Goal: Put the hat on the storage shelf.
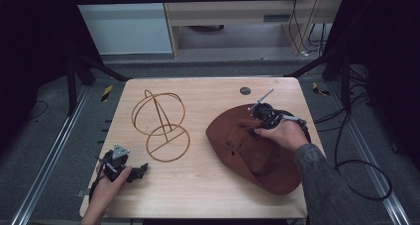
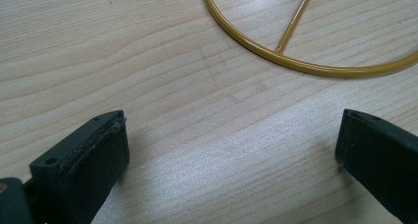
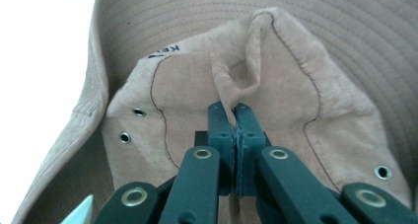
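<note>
Right claw [image 3: 234,108] pinching hat [image 3: 276,86]

Soft matt brown suede-like cloth hat [image 1: 257,150] with metal eyelets, glossy yellow wire stand [image 1: 161,126], pale smooth-grained wooden table [image 1: 208,180].

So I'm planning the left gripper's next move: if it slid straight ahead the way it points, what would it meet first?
Probably the wire stand's base ring. The left gripper is open over bare table, with nothing between.

Wire stand [image 2: 315,61] ring cut by frame edge; hat [image 3: 276,86] label (partly folded under) unreadable.
</note>
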Available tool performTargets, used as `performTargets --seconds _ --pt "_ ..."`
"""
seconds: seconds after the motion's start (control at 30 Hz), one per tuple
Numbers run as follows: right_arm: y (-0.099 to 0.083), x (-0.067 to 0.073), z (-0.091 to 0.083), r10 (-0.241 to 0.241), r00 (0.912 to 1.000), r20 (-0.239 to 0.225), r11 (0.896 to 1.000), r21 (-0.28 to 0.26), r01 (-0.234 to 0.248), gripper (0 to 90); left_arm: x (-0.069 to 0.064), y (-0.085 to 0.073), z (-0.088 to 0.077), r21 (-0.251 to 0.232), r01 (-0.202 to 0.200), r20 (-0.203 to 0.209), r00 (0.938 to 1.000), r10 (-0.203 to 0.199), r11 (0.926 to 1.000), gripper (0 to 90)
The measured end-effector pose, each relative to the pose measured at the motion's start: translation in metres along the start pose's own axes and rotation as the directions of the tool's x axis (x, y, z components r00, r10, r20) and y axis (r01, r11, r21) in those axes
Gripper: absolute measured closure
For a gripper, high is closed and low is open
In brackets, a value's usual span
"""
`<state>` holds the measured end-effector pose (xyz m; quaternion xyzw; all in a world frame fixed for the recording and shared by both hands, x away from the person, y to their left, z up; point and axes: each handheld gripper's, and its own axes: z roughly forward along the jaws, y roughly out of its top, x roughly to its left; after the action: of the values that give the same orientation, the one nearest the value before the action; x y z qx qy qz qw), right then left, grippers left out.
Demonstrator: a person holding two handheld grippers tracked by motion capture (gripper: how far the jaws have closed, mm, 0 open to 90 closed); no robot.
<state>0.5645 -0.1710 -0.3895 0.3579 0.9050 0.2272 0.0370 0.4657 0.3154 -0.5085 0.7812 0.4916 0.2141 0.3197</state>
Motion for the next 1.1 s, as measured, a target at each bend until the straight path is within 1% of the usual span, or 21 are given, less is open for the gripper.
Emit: performTargets --seconds 0.03,0.07,0.2,0.23,0.27,0.3,0.4,0.43,0.5,0.53,0.57,0.6,0.67,0.7,0.73,0.8,0.83,0.97,1.0,1.03,1.1 --pt "0.000 0.000 -0.002 0.010 0.9999 0.004 1.000 -0.007 -0.010 89.0 0.000 0.000 0.000 0.004 -0.002 0.000 1.0000 0.002 1.0000 0.0" --pt "-0.003 -0.001 -0.007 0.005 1.0000 0.006 1.000 -0.029 -0.004 89.1 0.000 0.000 0.000 0.002 -0.003 0.000 1.0000 0.003 1.0000 0.0" --pt "-0.006 0.000 -0.015 0.007 0.9999 0.013 0.998 -0.062 -0.007 89.2 0.000 0.000 0.000 0.003 -0.003 0.000 1.0000 0.003 1.0000 0.0" --pt "-0.007 0.001 -0.021 0.010 0.9998 0.016 0.996 -0.085 -0.008 89.2 0.000 0.000 0.000 0.002 -0.003 0.000 1.0000 0.003 1.0000 0.0" --pt "-0.007 0.001 -0.021 0.010 0.9998 0.016 0.996 -0.085 -0.008 89.2 0.000 0.000 0.000 0.002 -0.003 0.000 1.0000 0.003 1.0000 0.0" --pt "-0.009 0.002 -0.026 0.013 0.9998 0.017 0.994 -0.106 -0.011 89.2 0.000 0.000 0.000 0.002 -0.004 0.000 1.0000 0.004 1.0000 0.0" --pt "-0.010 0.003 -0.031 0.012 0.9998 0.014 0.992 -0.125 -0.010 89.2 0.000 0.000 0.000 0.000 -0.001 0.000 1.0000 0.001 1.0000 0.0" --pt "-0.010 0.004 -0.035 0.004 0.9998 0.018 0.990 -0.140 -0.001 89.3 0.000 0.000 0.000 0.003 -0.003 0.000 1.0000 0.003 1.0000 0.0" --pt "-0.010 0.006 -0.040 0.004 0.9999 0.016 0.987 -0.163 -0.002 89.2 0.000 0.000 0.000 0.002 -0.003 0.000 1.0000 0.003 1.0000 0.0" --pt "-0.010 0.008 -0.046 0.001 0.9999 0.015 0.982 -0.191 0.002 89.3 0.000 0.000 0.000 0.002 -0.004 0.000 1.0000 0.004 1.0000 0.0" --pt "-0.010 0.008 -0.046 0.001 0.9999 0.015 0.982 -0.191 0.002 89.3 0.000 0.000 0.000 0.003 -0.003 0.000 1.0000 0.003 1.0000 0.0" --pt "-0.009 0.011 -0.050 -0.006 0.9997 0.022 0.976 -0.219 0.010 89.3 0.000 0.000 0.000 0.000 0.000 0.000 1.0000 0.000 1.0000 0.0" --pt "-0.009 0.012 -0.053 -0.005 0.9997 0.023 0.974 -0.228 0.010 89.2 0.000 0.000 0.000 0.002 -0.003 0.000 1.0000 0.003 1.0000 0.0" --pt "-0.009 0.014 -0.055 -0.007 0.9996 0.027 0.971 -0.240 0.013 89.2 0.000 0.000 0.000 0.002 -0.003 0.000 1.0000 0.003 1.0000 0.0" --pt "-0.008 0.017 -0.059 -0.007 0.9996 0.028 0.965 -0.264 0.014 89.2 0.000 0.000 0.000 0.002 -0.002 0.000 1.0000 0.002 1.0000 0.0" --pt "-0.008 0.018 -0.060 -0.005 0.9997 0.026 0.962 -0.271 0.012 89.2 0.000 0.000 0.000 0.002 -0.002 0.000 1.0000 0.002 1.0000 0.0" --pt "-0.008 0.021 -0.062 -0.015 0.9995 0.029 0.958 -0.287 0.023 89.2 0.000 0.000 0.000 0.000 0.000 0.000 1.0000 0.000 1.0000 0.0" --pt "-0.007 0.025 -0.066 -0.020 0.9993 0.031 0.955 -0.295 0.028 89.2 0.000 0.000 0.000 0.002 -0.002 0.000 1.0000 0.002 1.0000 0.0" --pt "-0.007 0.027 -0.068 -0.030 0.9989 0.035 0.952 -0.304 0.039 89.2 0.000 0.000 0.000 0.003 -0.003 0.000 1.0000 0.003 1.0000 0.0" --pt "-0.007 0.027 -0.068 -0.030 0.9989 0.035 0.952 -0.304 0.039 89.2 0.000 0.000 0.000 0.002 -0.002 0.000 1.0000 0.002 1.0000 0.0" --pt "-0.007 0.030 -0.072 -0.030 0.9990 0.034 0.947 -0.319 0.039 89.3 0.000 0.000 0.000 0.002 -0.002 0.000 1.0000 0.002 1.0000 0.0"
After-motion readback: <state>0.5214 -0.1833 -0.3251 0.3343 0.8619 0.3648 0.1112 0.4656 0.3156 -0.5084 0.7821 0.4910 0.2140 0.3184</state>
